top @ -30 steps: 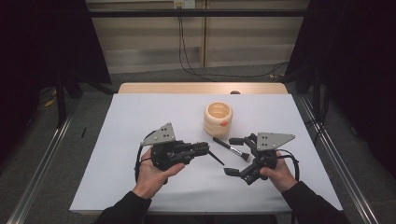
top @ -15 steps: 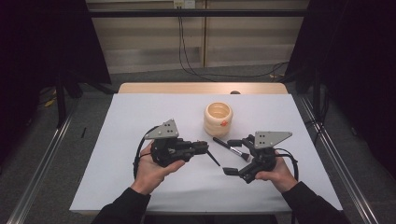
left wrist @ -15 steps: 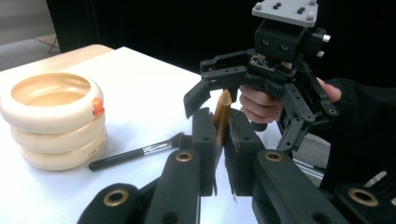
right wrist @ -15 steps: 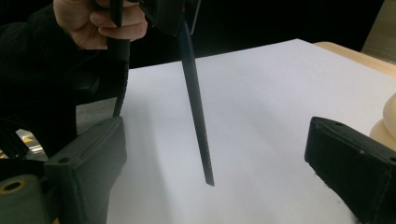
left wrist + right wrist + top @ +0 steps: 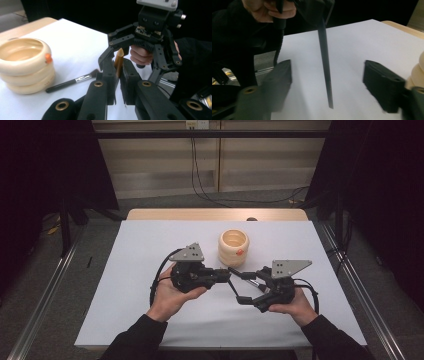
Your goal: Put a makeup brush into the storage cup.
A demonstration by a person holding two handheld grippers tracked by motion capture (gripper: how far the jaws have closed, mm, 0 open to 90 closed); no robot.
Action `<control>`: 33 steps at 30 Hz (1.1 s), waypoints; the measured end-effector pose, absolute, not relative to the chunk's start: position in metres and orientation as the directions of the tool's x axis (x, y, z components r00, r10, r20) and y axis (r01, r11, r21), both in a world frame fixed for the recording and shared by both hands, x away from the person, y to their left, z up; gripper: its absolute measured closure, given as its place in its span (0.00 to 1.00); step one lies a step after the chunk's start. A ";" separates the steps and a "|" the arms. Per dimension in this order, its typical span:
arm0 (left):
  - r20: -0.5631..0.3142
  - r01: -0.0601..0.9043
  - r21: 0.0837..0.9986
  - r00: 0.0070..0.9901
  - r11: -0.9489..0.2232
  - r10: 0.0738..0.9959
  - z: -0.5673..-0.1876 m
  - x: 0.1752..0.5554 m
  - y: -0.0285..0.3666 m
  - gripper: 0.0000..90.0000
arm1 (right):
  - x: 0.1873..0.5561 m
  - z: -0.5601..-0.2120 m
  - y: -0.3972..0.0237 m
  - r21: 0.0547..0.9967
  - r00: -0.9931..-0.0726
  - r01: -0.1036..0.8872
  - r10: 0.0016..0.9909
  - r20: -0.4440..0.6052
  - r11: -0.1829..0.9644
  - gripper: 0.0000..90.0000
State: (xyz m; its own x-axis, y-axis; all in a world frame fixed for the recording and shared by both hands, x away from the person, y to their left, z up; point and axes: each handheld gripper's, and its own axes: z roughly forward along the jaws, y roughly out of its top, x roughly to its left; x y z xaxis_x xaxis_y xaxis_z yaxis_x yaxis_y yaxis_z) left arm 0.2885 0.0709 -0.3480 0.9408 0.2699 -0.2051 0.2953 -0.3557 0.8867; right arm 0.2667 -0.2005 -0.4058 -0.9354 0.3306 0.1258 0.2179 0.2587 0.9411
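Note:
My left gripper (image 5: 227,276) (image 5: 118,70) is shut on a thin brush (image 5: 119,58), whose brown tip sticks up between the jaws. Its black handle (image 5: 325,67) (image 5: 234,289) slants down toward the table. The right gripper (image 5: 250,287) (image 5: 327,75) stands open, one jaw on each side of that handle and neither touching it. A second brush (image 5: 246,274) (image 5: 72,81), black with dark bristles, lies flat on the white cover between the grippers and the cream ringed pot (image 5: 233,247) (image 5: 25,65).
The white cover (image 5: 150,250) spreads over the table, with a bare wooden strip (image 5: 215,214) at the far edge. The pot carries a small orange knob (image 5: 48,58) on its side. Metal rails (image 5: 365,290) run along both sides of the table.
My left gripper has moved right with the brush, toward the right gripper. The right gripper has edged left, so the handle now hangs between its open jaws.

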 end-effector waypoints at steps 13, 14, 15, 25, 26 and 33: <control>-0.214 0.301 0.860 0.946 -0.413 0.244 -0.355 0.285 0.062 0.93 | 0.267 -0.408 -0.194 0.934 -0.945 0.226 0.294 0.141 0.278 0.55; -0.216 0.304 0.857 0.945 -0.415 0.246 -0.356 0.284 0.061 0.93 | 0.267 -0.408 -0.193 0.933 -0.947 0.226 0.286 0.144 0.279 0.58; -0.219 0.307 0.856 0.944 -0.416 0.248 -0.356 0.284 0.060 0.93 | 0.268 -0.408 -0.192 0.931 -0.950 0.231 0.274 0.152 0.282 0.61; -0.230 0.320 0.842 0.941 -0.435 0.246 -0.360 0.284 0.056 0.93 | 0.271 -0.410 -0.186 0.911 -0.950 0.252 0.263 0.168 0.326 0.74; -0.237 0.324 0.843 0.940 -0.429 0.245 -0.361 0.284 0.056 0.93 | 0.271 -0.410 -0.186 0.912 -0.951 0.255 0.257 0.175 0.322 0.76; -0.236 0.323 0.845 0.940 -0.427 0.245 -0.362 0.285 0.055 0.93 | 0.271 -0.410 -0.185 0.911 -0.950 0.259 0.257 0.179 0.322 0.85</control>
